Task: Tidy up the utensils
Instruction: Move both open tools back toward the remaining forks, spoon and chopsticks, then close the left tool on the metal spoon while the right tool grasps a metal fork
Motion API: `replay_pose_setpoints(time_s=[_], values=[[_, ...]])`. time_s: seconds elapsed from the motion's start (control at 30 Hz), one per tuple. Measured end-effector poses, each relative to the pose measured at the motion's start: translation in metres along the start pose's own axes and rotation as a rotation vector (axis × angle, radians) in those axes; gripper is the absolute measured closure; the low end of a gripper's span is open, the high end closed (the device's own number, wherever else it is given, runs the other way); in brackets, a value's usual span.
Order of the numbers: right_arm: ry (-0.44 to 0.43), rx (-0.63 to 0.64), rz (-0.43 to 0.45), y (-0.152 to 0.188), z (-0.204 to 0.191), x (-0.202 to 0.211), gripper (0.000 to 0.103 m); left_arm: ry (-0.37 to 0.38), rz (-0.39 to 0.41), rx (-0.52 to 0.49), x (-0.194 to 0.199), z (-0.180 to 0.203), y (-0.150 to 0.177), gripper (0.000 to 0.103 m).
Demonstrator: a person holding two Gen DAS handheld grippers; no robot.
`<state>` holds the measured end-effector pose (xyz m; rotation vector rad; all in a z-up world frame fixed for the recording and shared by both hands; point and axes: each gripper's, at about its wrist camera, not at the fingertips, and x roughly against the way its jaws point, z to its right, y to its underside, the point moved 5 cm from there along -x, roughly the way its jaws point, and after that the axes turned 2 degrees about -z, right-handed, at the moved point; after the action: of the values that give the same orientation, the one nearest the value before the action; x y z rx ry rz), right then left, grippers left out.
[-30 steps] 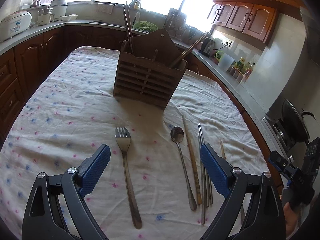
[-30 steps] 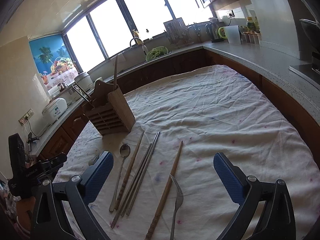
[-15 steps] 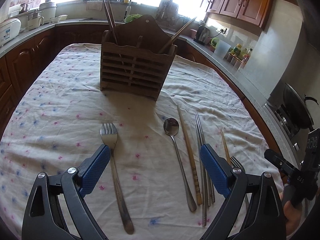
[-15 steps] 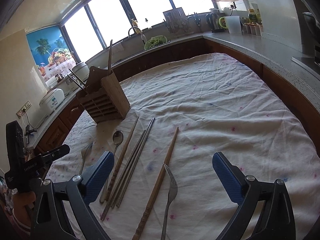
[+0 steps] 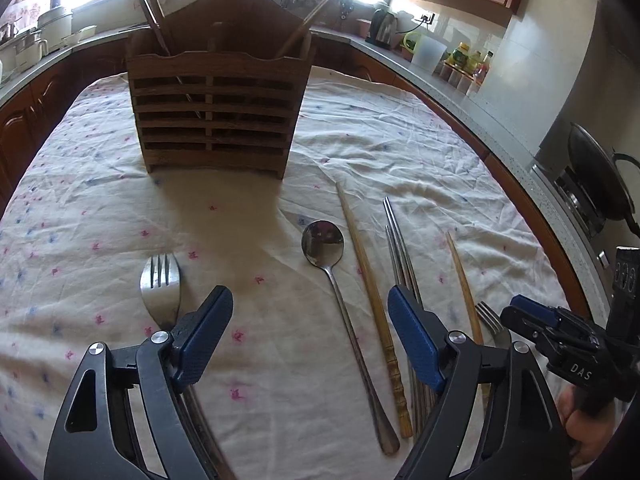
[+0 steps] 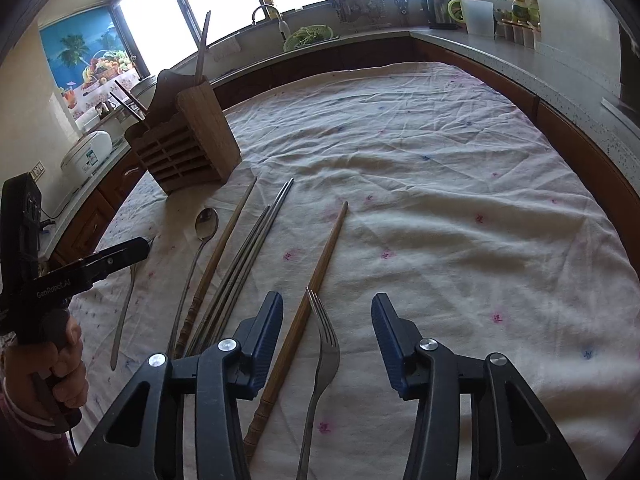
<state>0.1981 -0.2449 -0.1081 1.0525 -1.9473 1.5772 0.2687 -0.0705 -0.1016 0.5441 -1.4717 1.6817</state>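
Both views look forward and steeply down along a hand-held gripper's two fingers, close over the cloth-covered bench (image 5: 400, 148). The left wrist view faces the slatted front of the wooden holder (image 5: 216, 120) squarely, from near. The right wrist view stands further right and sees the same holder (image 6: 188, 148) obliquely, off to its left. They share the holder, the spoon (image 5: 324, 242) (image 6: 206, 220), and the row of chopsticks; each catches the other gripper at its edge
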Motion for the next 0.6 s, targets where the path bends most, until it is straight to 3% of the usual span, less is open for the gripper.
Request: replay_pose_setpoints(time_s=[0.27,0.4,0.47,0.53,0.6], values=[[0.0,-0.003,-0.045,0.0,0.005,-0.015,0.067,-0.011,-0.048,-0.028,-0.046,0.002,-0.02,0.024],[-0.001,-0.004,-0.062,0.002,0.007,-0.019,0.07,-0.033,-0.044,-0.055,-0.059,0.005,-0.025,0.032],[-0.003,-0.002,-0.069,0.002,0.006,-0.021,0.071,-0.063,-0.026,-0.08,-0.06,0.008,-0.025,0.046],[-0.006,0.001,-0.072,0.002,0.005,-0.021,0.076,-0.068,-0.022,-0.105,-0.061,0.01,-0.025,0.07],[-0.006,0.004,-0.075,0.001,0.004,-0.022,0.088,-0.041,-0.028,-0.113,-0.06,0.011,-0.025,0.071]])
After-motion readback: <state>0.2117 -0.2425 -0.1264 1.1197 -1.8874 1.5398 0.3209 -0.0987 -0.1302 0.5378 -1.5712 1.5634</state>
